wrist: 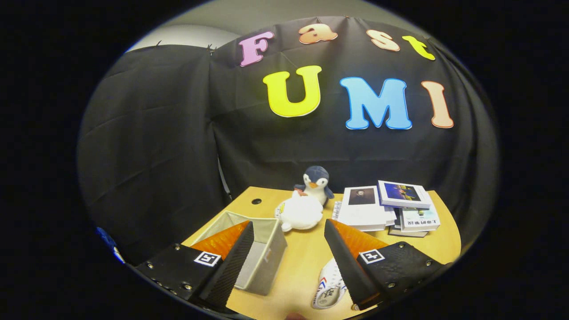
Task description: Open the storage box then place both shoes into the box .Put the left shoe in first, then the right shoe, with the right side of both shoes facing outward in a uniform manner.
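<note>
The hand-held gripper [289,249] hangs with fingers apart, empty; a white shoe [328,289] lies by its right finger, the open storage box [262,253] behind its left.

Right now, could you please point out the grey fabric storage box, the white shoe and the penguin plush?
grey fabric storage box [266,258]: gripper view, front wall.
white shoe [329,291]: gripper view, side.
penguin plush [316,180]: gripper view, head.

Even, soft indoor light from overhead; the tabletop [306,262] is bright with faint shadows. Strong fisheye bending curves the edges. The centre is sharp, the rim slightly soft and dim.
</note>
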A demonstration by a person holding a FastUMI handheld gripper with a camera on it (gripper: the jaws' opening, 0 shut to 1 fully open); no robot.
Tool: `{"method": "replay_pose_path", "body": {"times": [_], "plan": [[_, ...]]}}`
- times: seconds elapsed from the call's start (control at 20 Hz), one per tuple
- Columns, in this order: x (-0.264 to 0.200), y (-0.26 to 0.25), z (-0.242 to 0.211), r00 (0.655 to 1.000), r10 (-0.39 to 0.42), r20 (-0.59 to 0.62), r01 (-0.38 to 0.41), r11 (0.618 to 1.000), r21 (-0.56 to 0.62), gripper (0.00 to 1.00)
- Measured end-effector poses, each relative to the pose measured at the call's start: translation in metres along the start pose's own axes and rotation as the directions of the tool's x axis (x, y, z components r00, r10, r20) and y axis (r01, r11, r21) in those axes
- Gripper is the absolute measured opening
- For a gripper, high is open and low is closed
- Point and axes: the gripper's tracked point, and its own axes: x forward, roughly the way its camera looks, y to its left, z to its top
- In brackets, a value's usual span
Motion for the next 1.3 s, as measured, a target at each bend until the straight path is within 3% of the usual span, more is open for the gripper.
{"method": "replay_pose_path", "body": {"times": [0.65,1.3], "plan": [[0.022,-0.089,-0.118,0.969,-0.111,-0.220,0.110,0.994,-0.013,0.98],[0.033,-0.130,-0.238,0.870,-0.143,-0.472,0.152,0.988,-0.020,0.98]]}}
